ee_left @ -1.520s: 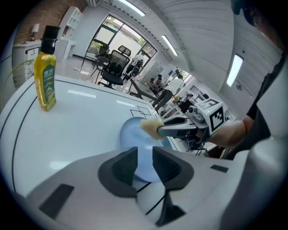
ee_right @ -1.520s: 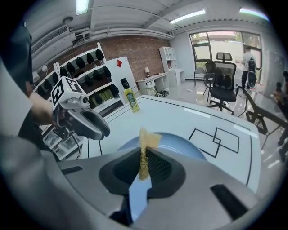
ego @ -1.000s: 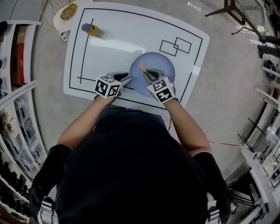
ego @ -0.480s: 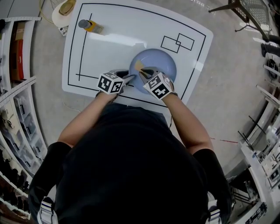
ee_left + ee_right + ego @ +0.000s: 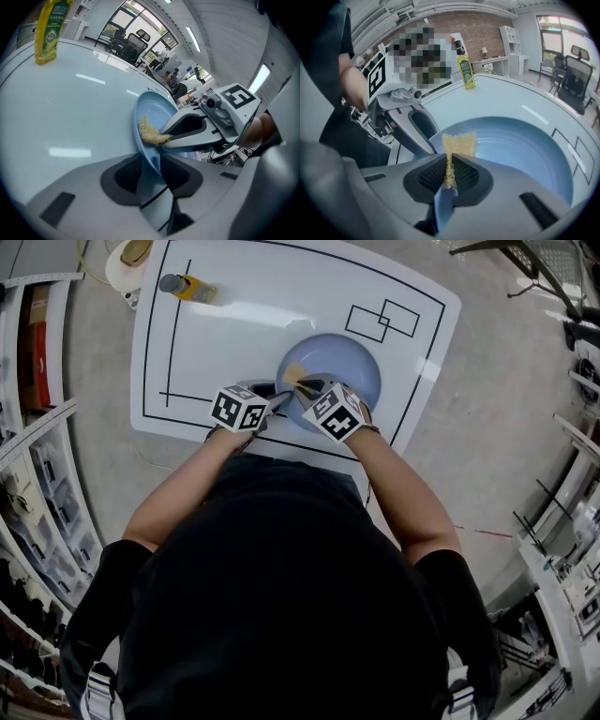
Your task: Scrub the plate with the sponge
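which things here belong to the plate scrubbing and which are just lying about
In the job: blue plate; yellow sponge, pinched in the right gripper.
Lying about: yellow bottle, on the table, far left corner.

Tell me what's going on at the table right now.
A person works with a claw in each hand. The left claw has the rim of the blue plate between its jaws, which have just been closing on it. The right claw is clamped on the yellow sponge and presses it against the plate's inside near that rim.
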The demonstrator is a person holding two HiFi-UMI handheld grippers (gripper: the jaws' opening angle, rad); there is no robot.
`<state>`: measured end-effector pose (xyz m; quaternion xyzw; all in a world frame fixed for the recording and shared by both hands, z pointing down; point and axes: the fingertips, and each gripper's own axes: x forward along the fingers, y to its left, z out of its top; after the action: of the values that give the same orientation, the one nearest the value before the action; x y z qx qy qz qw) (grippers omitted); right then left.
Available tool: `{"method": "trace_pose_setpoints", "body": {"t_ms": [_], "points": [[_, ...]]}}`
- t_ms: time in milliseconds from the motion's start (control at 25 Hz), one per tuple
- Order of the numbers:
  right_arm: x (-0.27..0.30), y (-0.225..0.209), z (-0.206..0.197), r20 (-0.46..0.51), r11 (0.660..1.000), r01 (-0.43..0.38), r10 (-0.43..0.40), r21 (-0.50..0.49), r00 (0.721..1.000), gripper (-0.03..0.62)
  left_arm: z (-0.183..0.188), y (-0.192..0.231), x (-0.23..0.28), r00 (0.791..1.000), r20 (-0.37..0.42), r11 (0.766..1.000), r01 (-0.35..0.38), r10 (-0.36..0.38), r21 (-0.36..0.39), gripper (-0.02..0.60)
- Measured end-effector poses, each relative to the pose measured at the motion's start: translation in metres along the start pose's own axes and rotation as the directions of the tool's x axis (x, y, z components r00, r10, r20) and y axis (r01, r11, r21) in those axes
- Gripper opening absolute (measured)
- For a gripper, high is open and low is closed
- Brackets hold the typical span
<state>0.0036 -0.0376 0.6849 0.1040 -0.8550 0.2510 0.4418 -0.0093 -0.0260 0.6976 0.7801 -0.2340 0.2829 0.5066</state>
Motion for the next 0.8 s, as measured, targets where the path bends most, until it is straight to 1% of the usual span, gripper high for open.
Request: {"method": "trace_pose_setpoints", "body": {"t_ms": [200,400,600,800], "points": [[0.002,0.000,0.000,-0.003,1.000,-0.001,0.001,-0.005,1.000,0.031,-0.001,0.000,0.000,1.000,-0.002,1.000,-0.002,0.002,-0.004,0.124],[0.004,-0.003,0.008,-0.006,0.999,0.011,-0.011,-0.030,1.000,0.031,-0.002,-0.001,0.000,1.000,-0.006,1.000,-0.003,0.003,-0.002,0.123],[0.005,-0.015,0.015,0.001,0.999,0.015,-0.015,-0.030,1.000,0.031,-0.001,0.000,0.001,1.000,-0.012,1.000,0.002,-0.002,-0.009,0.121],[0.000,-0.031,0.017,0.008,0.999,0.037,-0.037,-0.020,0.999,0.031,-0.001,0.000,0.001,1.000,-0.012,1.000,0.006,-0.006,-0.018,0.120]]}}
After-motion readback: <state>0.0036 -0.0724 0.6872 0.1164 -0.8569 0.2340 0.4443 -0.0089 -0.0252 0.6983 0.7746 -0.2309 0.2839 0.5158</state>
